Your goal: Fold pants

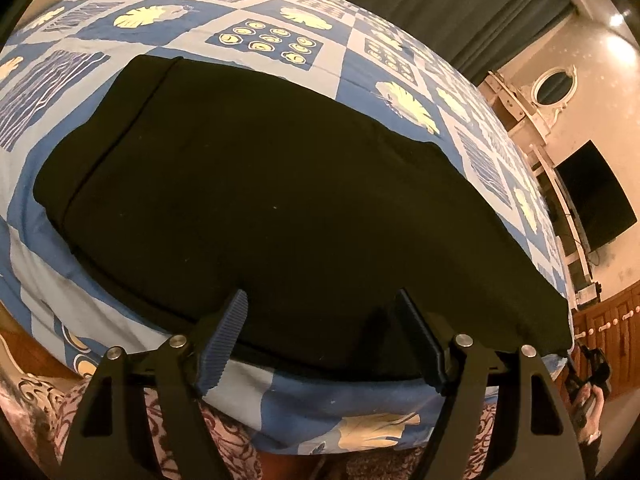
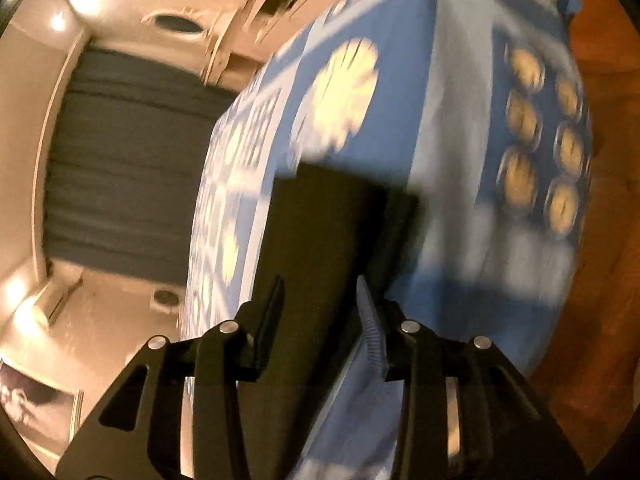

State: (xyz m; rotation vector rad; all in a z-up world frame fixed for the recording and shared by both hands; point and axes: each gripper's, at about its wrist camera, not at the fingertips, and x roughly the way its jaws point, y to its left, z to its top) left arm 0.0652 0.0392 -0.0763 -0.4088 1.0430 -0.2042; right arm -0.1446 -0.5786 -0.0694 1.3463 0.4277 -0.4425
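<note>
Black pants [image 1: 260, 200] lie folded in a broad flat slab on the blue patterned bedspread [image 1: 248, 4]. My left gripper [image 1: 320, 312] is open, its blue ribbed fingers [image 1: 224, 344] standing at the pants' near edge, just above the cloth and holding nothing. In the blurred, tilted right wrist view, the pants [image 2: 320, 248] show as a dark strip on the bedspread [image 2: 440, 120]. My right gripper [image 2: 320, 292] is open over the end of that strip, with nothing between its fingers.
The bed's near edge [image 1: 340, 412] drops to a patterned rug [image 1: 224, 440]. A dark curtain [image 1: 460, 4], a wall TV [image 1: 596, 196] and wooden cabinets [image 1: 612, 332] stand to the right. The right hand with its gripper [image 1: 588, 384] shows at the far right. A wooden floor [image 2: 600, 320] lies beside the bed.
</note>
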